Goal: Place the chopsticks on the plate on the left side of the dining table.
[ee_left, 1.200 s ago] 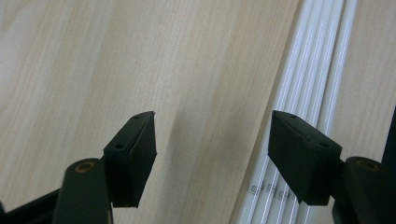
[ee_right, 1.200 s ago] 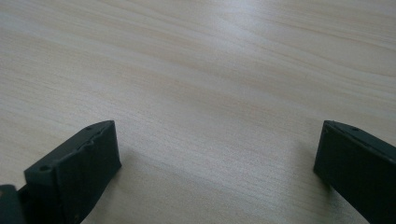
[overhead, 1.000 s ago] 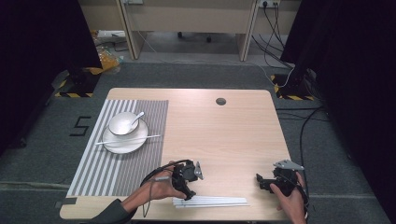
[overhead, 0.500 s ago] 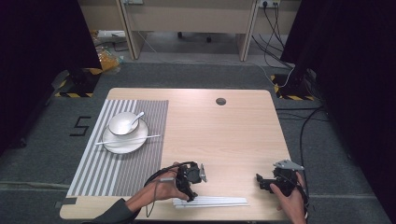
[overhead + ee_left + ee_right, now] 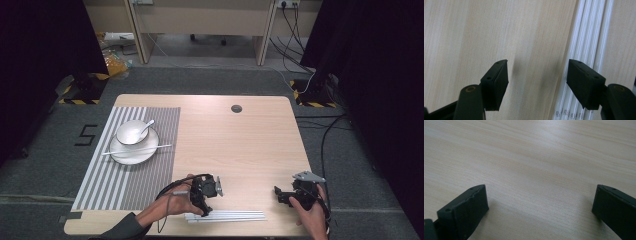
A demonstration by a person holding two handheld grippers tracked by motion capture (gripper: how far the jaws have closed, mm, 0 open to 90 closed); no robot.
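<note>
A bundle of several thin white sticks [image 5: 227, 216] lies flat along the table's near edge. My left gripper [image 5: 202, 204] points down at the bundle's left end, held by a hand coming in from the bottom. In the left gripper view the gripper [image 5: 539, 72] is open with bare wood between the jaws, and the white sticks [image 5: 589, 30] run under the right-hand jaw. My right gripper [image 5: 280, 196] rests low over the table near the front right corner. It is open wide [image 5: 540, 197] with nothing but bare wood between its jaws.
A striped grey placemat [image 5: 105, 190] covers the table's left side. On it a white plate [image 5: 131, 156] holds a white bowl [image 5: 130, 133] with a spoon [image 5: 147, 127], and a thin stick [image 5: 137, 148] lies across the plate. A round cable hole [image 5: 236, 108] sits near the far edge.
My left gripper has edged slightly to the right, closer to the white sticks. The right gripper has kept still.
</note>
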